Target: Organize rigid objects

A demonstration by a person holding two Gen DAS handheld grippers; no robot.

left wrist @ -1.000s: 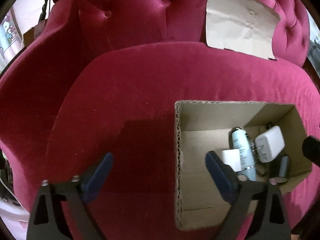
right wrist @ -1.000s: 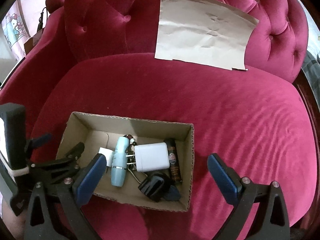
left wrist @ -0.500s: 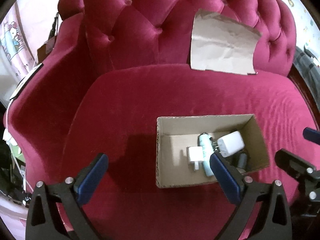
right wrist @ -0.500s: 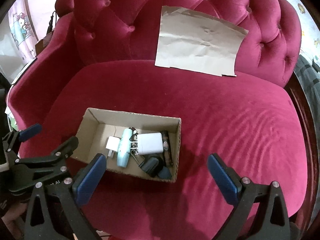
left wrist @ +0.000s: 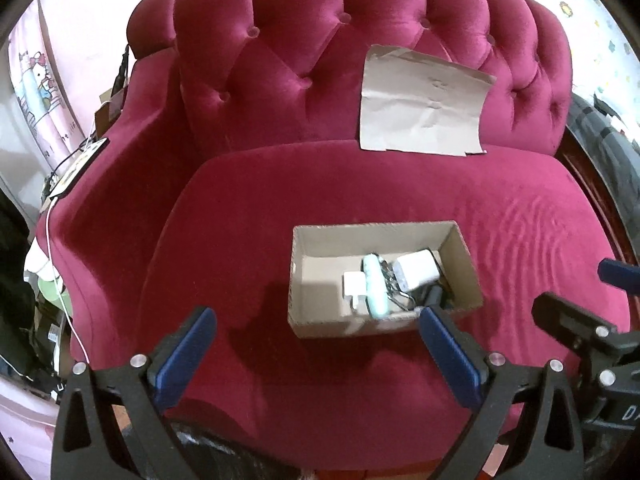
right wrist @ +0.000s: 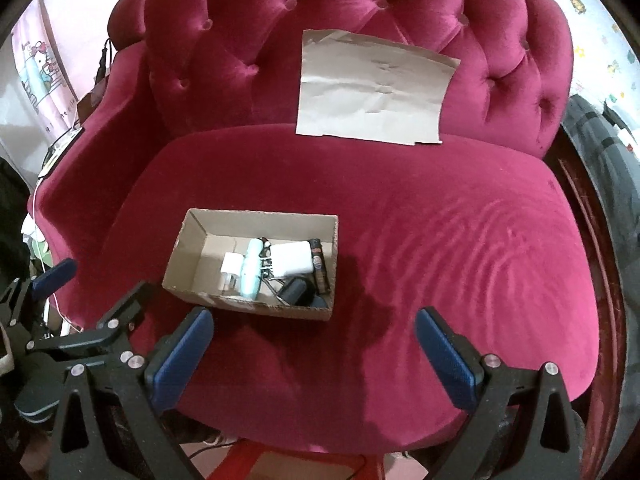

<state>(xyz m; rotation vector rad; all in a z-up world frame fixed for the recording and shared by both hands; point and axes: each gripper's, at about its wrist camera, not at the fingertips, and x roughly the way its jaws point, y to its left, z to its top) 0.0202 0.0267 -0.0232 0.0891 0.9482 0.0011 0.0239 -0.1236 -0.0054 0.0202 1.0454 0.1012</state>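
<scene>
An open cardboard box point(left wrist: 316, 280) point(right wrist: 188, 256) sits on the red velvet seat. Inside lie a pale blue tube point(left wrist: 376, 286) point(right wrist: 251, 268), a large white charger point(left wrist: 414, 270) point(right wrist: 294, 260), a small white plug point(left wrist: 354, 286) point(right wrist: 230, 266), a dark battery-like stick point(right wrist: 319, 266) and a black object point(right wrist: 296, 292). My left gripper point(left wrist: 316, 354) is open and empty, held above the seat's front edge, near the box. My right gripper point(right wrist: 314, 354) is open and empty, just right of the box's near corner. Each gripper also shows in the other's view, the right one point(left wrist: 580, 320) and the left one point(right wrist: 92, 300).
A flat cardboard sheet point(left wrist: 420, 102) point(right wrist: 372, 88) leans against the tufted backrest point(left wrist: 320, 60). The red armrest point(left wrist: 108, 184) rises at the left, with a white cable point(left wrist: 52, 248) and clutter beyond it. Dark fabric point(right wrist: 600, 152) lies at the right edge.
Both grippers have pulled back and up from the box, which now looks smaller and farther away. Both stay open. The box contents have not moved.
</scene>
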